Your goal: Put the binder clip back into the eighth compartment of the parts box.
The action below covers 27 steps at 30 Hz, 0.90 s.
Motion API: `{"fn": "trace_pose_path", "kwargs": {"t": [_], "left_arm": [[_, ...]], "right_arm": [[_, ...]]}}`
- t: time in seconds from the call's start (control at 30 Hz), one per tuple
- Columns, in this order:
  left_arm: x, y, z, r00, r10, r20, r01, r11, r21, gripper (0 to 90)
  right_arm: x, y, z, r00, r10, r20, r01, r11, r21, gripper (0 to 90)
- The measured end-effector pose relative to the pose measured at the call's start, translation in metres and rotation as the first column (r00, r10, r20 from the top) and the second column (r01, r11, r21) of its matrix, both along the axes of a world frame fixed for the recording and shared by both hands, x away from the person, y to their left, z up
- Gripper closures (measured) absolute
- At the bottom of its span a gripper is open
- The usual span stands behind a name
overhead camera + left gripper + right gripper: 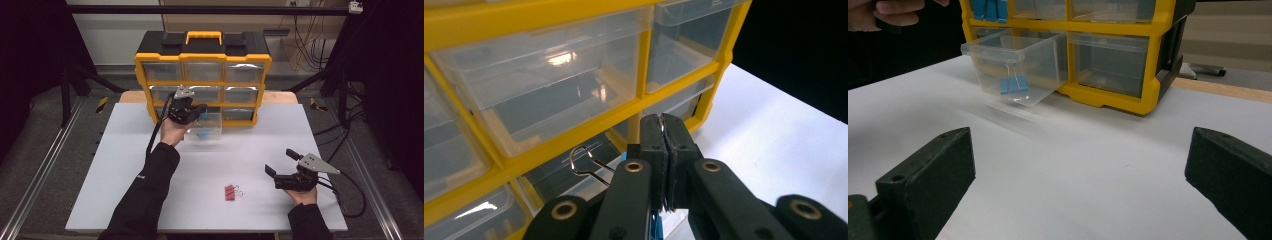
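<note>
Blue binder clip (655, 220) is pinched in the left tongs (200, 111), jaws pressed together on its wire handle; the second wire loop sticks out to one side in the left gripper view. Left tongs hang over the pulled-out clear drawer (206, 126) in the bottom row of the yellow organizer (202, 60), which stands at the far edge of the counter (150, 200). One blue clip (1014, 85) already lies inside that drawer, against its front wall.

Right tongs (280, 167) rest spread wide near the counter's right edge, holding nothing. Pink binder clip (230, 192) lies near the front edge, between the two arms, untouched.

Step in hand, as I judge it: drop the blue clip into the open drawer.

Notes for doing it well:
- Bring the clip fully inside the drawer rim before letting go; the drawer tilts forward and looks lightly seated.
- Lower it close to the drawer floor so it does not bounce out.
- Spread the jaws fully; the thin wire could snag between the pads.
- Avoid pressing on the drawer front.
- Pink clip likely follows.
</note>
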<state>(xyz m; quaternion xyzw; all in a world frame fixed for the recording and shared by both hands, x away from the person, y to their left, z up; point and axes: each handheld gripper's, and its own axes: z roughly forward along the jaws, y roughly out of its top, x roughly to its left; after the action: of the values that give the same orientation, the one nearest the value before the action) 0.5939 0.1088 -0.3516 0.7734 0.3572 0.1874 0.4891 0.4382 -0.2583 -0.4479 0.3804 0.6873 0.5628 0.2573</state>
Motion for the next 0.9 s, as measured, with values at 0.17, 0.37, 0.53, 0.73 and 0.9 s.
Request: {"fn": "trace_pose_path", "kwargs": {"t": [0.17, 0.37, 0.53, 0.73, 0.9], "left_arm": [[0.002, -0.001, -0.006, 1.0000, 0.001, -0.002, -0.001, 0.9999, 0.015, 88.2], [0.005, -0.001, -0.014, 0.9999, 0.004, -0.014, -0.004, 0.9995, 0.030, 88.2], [0.006, -0.001, -0.020, 0.9999, 0.004, -0.016, -0.003, 0.9987, 0.051, 88.2], [0.007, -0.001, -0.029, 0.9995, 0.012, -0.028, -0.009, 0.9964, 0.084, 88.1], [0.007, 0.000, -0.036, 0.9992, 0.017, -0.036, -0.013, 0.9955, 0.094, 88.1]], "right_arm": [[0.000, 0.000, 0.000, 1.0000, 0.000, 0.000, 0.000, 1.000, 0.001, 0.3], [0.000, 0.000, 0.000, 1.0000, 0.004, 0.005, -0.004, 1.000, -0.003, 0.3], [0.000, 0.000, 0.000, 1.0000, 0.000, 0.003, 0.000, 1.000, -0.001, 0.3], [0.001, 0.000, 0.000, 1.0000, 0.006, 0.008, -0.006, 1.000, -0.005, 0.3], [0.000, 0.000, 0.000, 1.0000, 0.000, 0.002, 0.000, 1.000, -0.001, 0.3]]}}
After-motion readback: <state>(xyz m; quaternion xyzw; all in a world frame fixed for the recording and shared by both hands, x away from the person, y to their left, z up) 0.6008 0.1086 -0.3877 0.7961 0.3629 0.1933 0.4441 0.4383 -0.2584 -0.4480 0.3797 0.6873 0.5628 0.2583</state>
